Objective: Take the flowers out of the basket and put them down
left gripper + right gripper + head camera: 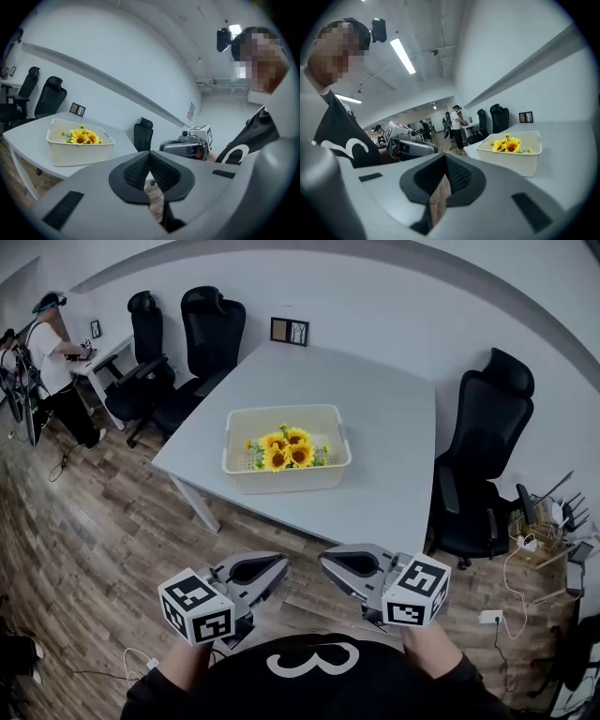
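A cream plastic basket [289, 480] stands near the front corner of the grey table [384, 409], with a bunch of yellow sunflowers [286, 449] lying inside it. Both grippers hang low over the wooden floor, close to my body and well short of the table. My left gripper [274, 570] and right gripper [330, 562] point toward each other, tips a short gap apart. In the left gripper view the left gripper [150, 161] is shut with nothing between its pads, and the basket [79, 152] and flowers [82, 137] sit far off. The right gripper [444, 163] is likewise shut and empty.
Black office chairs stand at the table's far left [211, 329] and right side [483, 456]. A small picture frame [289, 331] sits at the table's back edge. A person [52, 352] works at a desk far left. Cables and a power socket [491, 617] lie on the floor at right.
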Demonstrator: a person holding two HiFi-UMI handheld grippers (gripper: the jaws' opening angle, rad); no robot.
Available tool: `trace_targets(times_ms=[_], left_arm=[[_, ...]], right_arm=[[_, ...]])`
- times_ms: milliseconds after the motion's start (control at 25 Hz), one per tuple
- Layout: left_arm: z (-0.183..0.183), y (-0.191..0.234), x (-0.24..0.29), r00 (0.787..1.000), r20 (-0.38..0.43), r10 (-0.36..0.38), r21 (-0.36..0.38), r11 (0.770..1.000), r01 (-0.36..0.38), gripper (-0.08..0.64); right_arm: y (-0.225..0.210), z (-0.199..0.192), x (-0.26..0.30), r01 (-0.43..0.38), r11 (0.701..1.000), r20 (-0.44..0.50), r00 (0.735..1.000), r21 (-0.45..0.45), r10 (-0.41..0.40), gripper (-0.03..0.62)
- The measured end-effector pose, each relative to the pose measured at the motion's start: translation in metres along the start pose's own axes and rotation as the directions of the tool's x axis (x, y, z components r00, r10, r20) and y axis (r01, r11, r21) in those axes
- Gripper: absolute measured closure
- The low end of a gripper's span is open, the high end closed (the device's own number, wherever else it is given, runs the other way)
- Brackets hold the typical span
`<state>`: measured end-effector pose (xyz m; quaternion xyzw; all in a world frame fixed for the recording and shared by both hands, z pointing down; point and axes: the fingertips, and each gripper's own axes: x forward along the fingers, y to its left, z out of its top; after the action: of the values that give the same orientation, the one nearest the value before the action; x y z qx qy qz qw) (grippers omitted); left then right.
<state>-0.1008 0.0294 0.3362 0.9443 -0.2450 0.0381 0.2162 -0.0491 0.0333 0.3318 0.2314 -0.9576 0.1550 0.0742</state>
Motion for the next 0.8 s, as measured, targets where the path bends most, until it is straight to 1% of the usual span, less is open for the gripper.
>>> trace_targets(times_ms=[80, 240, 320, 480, 720, 800], left_arm=[[0.002, 0.006, 0.005, 1.000, -0.001, -0.016, -0.006, 1.000, 0.016, 0.547], [0.008, 0.024, 0.020, 1.000, -0.012, 0.000, 0.022, 1.000, 0.000, 0.546], [0.011, 0.032, 0.026, 1.000, -0.012, 0.007, 0.024, 1.000, -0.006, 0.546], [0.021, 0.057, 0.040, 1.000, -0.011, 0.027, -0.008, 1.000, -0.027, 0.548], [0.029, 0.095, 0.072, 0.998, -0.032, 0.061, -0.040, 0.997, -0.062, 0.546], [0.029, 0.107, 0.082, 0.997, -0.037, 0.069, -0.056, 0.996, -0.071, 0.546]], right_arm=[[-0.008, 0.000, 0.002, 0.005, 1.000, -0.009, 1.000, 0.005, -0.005, 0.584], [-0.032, 0.003, 0.006, 0.016, 1.000, -0.017, 1.000, 0.005, -0.016, 0.584], [-0.045, 0.004, 0.008, 0.010, 1.000, -0.023, 1.000, 0.006, -0.010, 0.584], [-0.082, 0.005, 0.012, 0.014, 1.000, -0.047, 0.999, 0.009, -0.014, 0.584], [-0.143, 0.007, 0.019, 0.009, 1.000, -0.081, 0.997, 0.028, -0.006, 0.583], [-0.163, 0.007, 0.024, 0.004, 1.000, -0.097, 0.995, 0.015, -0.002, 0.583]])
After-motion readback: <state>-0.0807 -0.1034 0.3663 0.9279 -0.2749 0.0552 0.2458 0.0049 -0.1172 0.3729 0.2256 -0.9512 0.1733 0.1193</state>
